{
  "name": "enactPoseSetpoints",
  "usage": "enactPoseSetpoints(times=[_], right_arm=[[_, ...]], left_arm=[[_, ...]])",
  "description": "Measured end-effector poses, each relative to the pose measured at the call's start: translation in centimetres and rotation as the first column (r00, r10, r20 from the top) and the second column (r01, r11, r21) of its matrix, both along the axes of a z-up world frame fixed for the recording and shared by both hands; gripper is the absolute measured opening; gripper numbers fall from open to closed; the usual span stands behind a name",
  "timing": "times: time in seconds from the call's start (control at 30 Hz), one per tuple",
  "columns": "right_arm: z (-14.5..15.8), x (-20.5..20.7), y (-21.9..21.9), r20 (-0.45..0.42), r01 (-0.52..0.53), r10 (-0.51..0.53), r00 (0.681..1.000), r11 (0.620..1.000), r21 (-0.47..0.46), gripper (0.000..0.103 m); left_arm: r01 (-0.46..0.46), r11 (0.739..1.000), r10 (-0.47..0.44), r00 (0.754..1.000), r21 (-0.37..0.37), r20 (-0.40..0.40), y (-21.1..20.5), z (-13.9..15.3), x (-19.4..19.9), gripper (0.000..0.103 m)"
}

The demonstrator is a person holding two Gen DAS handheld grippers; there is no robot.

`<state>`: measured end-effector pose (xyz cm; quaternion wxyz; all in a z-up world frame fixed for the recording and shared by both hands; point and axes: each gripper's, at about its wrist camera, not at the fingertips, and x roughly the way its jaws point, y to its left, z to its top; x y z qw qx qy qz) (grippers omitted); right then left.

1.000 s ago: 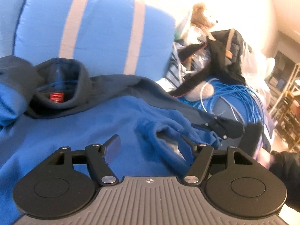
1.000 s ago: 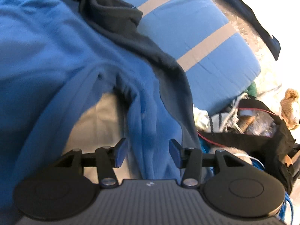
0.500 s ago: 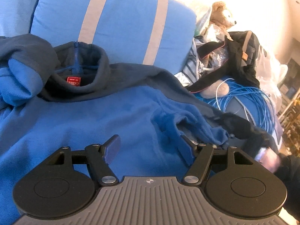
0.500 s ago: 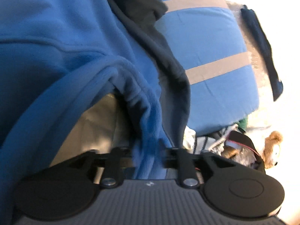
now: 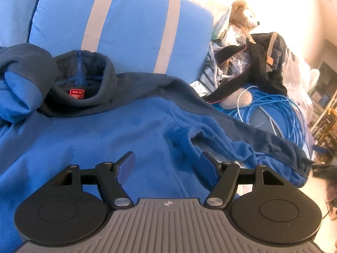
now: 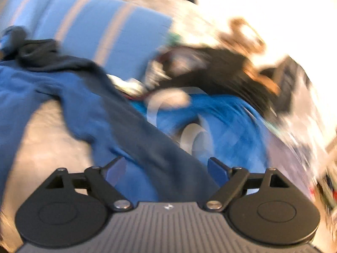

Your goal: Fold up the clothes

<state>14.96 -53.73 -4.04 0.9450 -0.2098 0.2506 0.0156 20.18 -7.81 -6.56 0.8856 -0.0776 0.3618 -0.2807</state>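
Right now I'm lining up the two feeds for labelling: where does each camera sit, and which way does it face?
Left wrist: rides the left gripper, open, looking along its fingers over the blue fleece toward the striped cushion and teddy bear.
Right wrist: rides the right gripper, open, motion-blurred, looking over the fleece's sleeve toward the blue cable coil.
Shared: fleece, cushion, coil.

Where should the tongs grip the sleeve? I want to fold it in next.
Probably the sleeve's cuff end, coming from the right side: the sleeve lies stretched out rightward from the fleece, and that end is free and edged, so it should lift and swing over easily.
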Motion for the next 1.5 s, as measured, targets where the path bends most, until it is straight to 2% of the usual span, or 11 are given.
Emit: enactPoseSetpoints(times=[0.17, 0.33, 0.5, 0.53, 0.57, 0.6, 0.67, 0.83, 1.07, 1.3, 1.5], right_arm=[[0.3, 0.2, -9.7, -0.093, 0.103, -0.082, 0.992, 0.964, 0.246, 0.091], [-0.9, 1.8, -15.7, -0.198, 0.132, -0.031, 0.980, 0.844, 0.520, 0.089], [-2.9, 3.1, -17.7, -0.256, 0.118, 0.067, 0.964, 0.757, 0.642, 0.086], [-3.0, 3.1, -18.2, -0.249, 0.119, 0.070, 0.966, 0.736, 0.667, 0.082], [-3.1, 3.0, -18.8, -0.242, 0.122, 0.074, 0.967, 0.703, 0.701, 0.071], [-3.1, 2.9, -19.2, -0.246, 0.130, 0.068, 0.967, 0.696, 0.706, 0.065], [-3.1, 2.7, -20.0, -0.254, 0.148, 0.057, 0.966, 0.684, 0.715, 0.027], [-2.4, 1.5, -18.4, -0.251, 0.117, 0.064, 0.966, 0.757, 0.643, 0.012], [2.9, 1.6, -14.8, -0.087, 0.105, -0.077, 0.993, 0.908, 0.407, 0.010], [6.6, 5.2, -14.0, 0.016, 0.224, -0.236, 0.972, 0.941, 0.255, 0.005], [5.5, 8.5, -12.8, 0.003, 0.301, -0.305, 0.952, 0.939, 0.168, 0.003]], left_arm=[[-0.003, 1.000, 0.003, 1.000, -0.001, -0.013, -0.2, -0.3, 0.1, 0.064], [0.018, 1.000, -0.018, 1.000, -0.001, -0.003, -0.5, -0.2, 0.0, 0.064], [0.020, 1.000, -0.020, 1.000, -0.005, 0.015, -0.6, 0.1, 0.0, 0.064], [0.016, 1.000, -0.016, 1.000, -0.005, 0.010, -0.7, 0.1, 0.0, 0.065], [0.012, 1.000, -0.012, 1.000, -0.004, 0.005, -0.7, 0.0, 0.1, 0.064], [0.010, 1.000, -0.010, 1.000, -0.001, 0.001, -0.8, -0.1, 0.2, 0.064], [0.012, 1.000, -0.012, 1.000, 0.004, 0.001, -1.0, -0.2, 0.2, 0.064], [0.013, 1.000, -0.013, 1.000, 0.011, 0.003, -1.2, -0.3, 0.0, 0.064], [0.020, 1.000, -0.020, 1.000, 0.006, 0.010, -1.4, 0.0, -0.3, 0.064], [0.029, 1.000, -0.029, 0.999, 0.006, 0.013, -1.6, 0.1, -0.5, 0.064], [0.024, 1.000, -0.024, 1.000, -0.001, 0.014, -1.3, 0.5, -0.5, 0.064]])
